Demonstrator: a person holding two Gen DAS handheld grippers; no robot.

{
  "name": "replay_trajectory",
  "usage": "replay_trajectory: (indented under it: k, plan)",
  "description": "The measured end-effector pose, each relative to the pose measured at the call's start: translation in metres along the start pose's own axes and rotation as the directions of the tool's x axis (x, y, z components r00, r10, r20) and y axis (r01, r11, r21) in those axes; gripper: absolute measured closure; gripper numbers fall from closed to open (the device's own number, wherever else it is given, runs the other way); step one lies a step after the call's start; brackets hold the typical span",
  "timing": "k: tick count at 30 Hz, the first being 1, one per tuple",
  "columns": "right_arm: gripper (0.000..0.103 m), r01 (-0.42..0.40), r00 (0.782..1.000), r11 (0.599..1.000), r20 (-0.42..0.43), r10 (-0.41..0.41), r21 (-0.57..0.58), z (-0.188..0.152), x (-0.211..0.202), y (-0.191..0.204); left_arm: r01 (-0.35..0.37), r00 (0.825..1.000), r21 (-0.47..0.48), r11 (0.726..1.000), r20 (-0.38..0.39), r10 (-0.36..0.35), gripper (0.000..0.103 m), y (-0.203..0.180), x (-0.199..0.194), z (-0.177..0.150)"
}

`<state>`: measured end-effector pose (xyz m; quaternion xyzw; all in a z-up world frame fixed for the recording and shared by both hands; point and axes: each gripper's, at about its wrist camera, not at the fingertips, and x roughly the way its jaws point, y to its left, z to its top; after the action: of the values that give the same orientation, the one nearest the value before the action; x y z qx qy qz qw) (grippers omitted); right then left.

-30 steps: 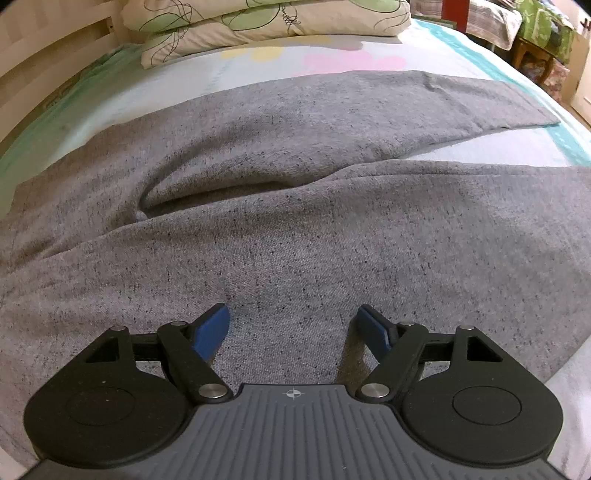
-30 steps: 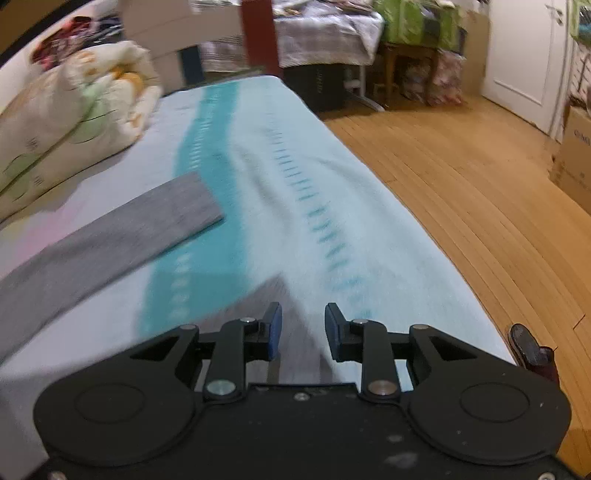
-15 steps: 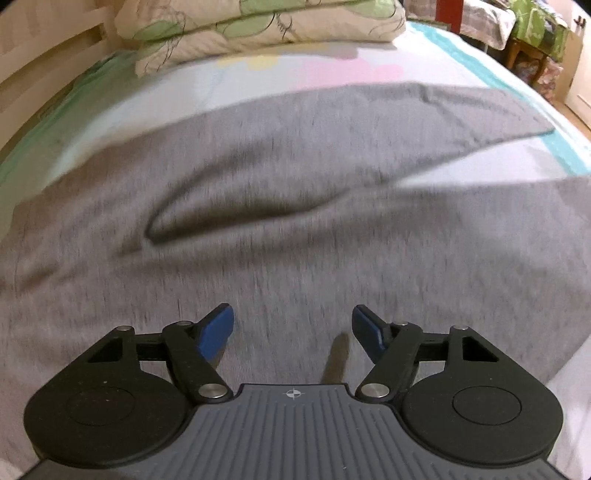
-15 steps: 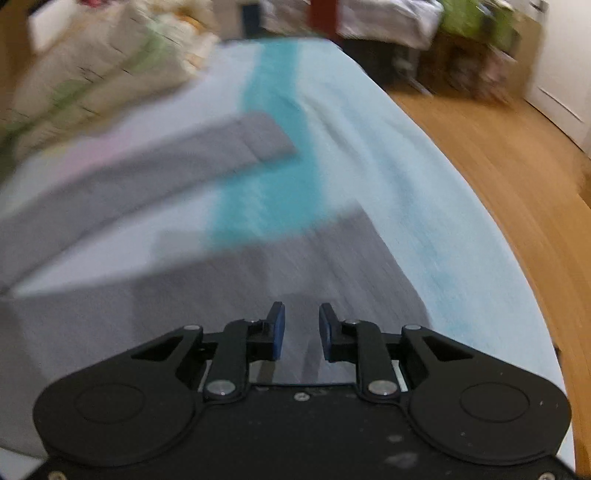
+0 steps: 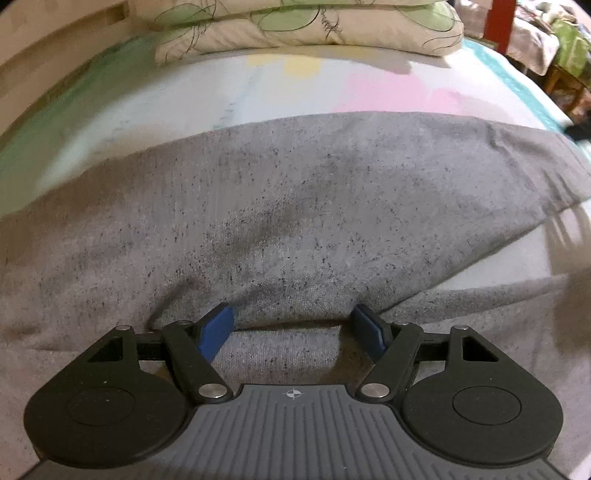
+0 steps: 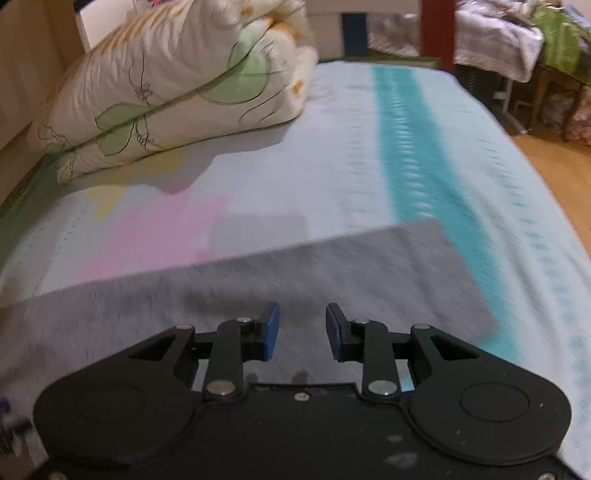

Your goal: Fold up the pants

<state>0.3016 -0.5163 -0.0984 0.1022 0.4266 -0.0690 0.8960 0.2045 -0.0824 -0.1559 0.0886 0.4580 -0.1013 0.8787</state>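
Grey speckled pants [image 5: 280, 206] lie spread on the bed. In the left wrist view the far leg runs to the right and the near leg [image 5: 480, 306] lies below it, a raised fold between them. My left gripper [image 5: 295, 326] is open, low over that fold near the crotch, with cloth between its blue pads, not clamped. In the right wrist view a pant leg [image 6: 332, 273] ends at a straight hem at right. My right gripper [image 6: 301, 326] hovers over it, jaws partly open, holding nothing.
The bed sheet [image 6: 369, 147] is pale with pink, yellow and teal patches. Floral pillows [image 5: 306, 26] lie at the head, also in the right wrist view [image 6: 173, 85]. Wooden floor [image 6: 554, 155] and furniture lie past the bed's right edge.
Both grippers have moved forward toward the pillows. The left now sits at the fold between the legs. The right has swung left from the bed's edge to over the far leg, its jaws slightly wider.
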Motion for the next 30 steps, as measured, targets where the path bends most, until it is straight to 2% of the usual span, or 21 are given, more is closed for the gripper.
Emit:
replay_trajectory:
  k: [3,7,9,14,18,22,25,28,30]
  plan:
    - [0.071,0.004,1.0,0.999,-0.025,-0.005,-0.044,0.027,0.036,0.032,-0.022,0.999,0.05,0.998,0.03,0.021,0.031,-0.008,-0.001,-0.008]
    - [0.068,0.007,0.995,0.996,-0.096,-0.016,-0.091,0.052,0.083,0.074,-0.01,0.999,0.035,0.999,0.033,0.008,0.031,-0.005,0.001,-0.009]
    - [0.068,0.025,0.99,0.995,-0.134,-0.038,-0.093,0.06,0.103,0.092,-0.008,0.999,0.032,0.999,0.033,0.007,0.031,-0.006,0.0,-0.007]
    - [0.065,0.076,0.974,0.986,-0.203,-0.105,-0.147,0.062,0.13,0.11,0.006,0.999,0.031,0.999,0.043,-0.007,0.032,-0.001,-0.002,-0.009]
    - [0.066,0.043,0.967,0.984,-0.241,-0.084,-0.171,0.048,0.112,0.098,0.024,0.998,0.012,1.0,0.053,-0.025,0.035,0.008,-0.012,-0.007]
    - [0.066,0.012,0.961,0.987,-0.271,-0.056,-0.16,0.032,0.086,0.083,0.022,0.99,-0.006,1.0,0.138,-0.021,0.035,0.012,-0.032,0.01]
    - [0.065,0.007,0.96,0.984,-0.275,-0.056,-0.176,0.008,0.074,0.077,0.028,0.987,0.028,0.999,0.16,-0.032,0.035,0.009,-0.031,0.039]
    - [0.065,0.004,0.975,0.987,-0.22,-0.04,-0.16,-0.003,0.068,0.074,0.046,0.987,0.03,0.999,0.151,-0.05,0.035,0.008,-0.018,0.075]
    - [0.065,0.007,0.981,0.991,-0.192,-0.033,-0.133,-0.01,0.064,0.072,0.037,0.983,0.028,0.999,0.176,-0.041,0.035,0.005,-0.008,0.096]
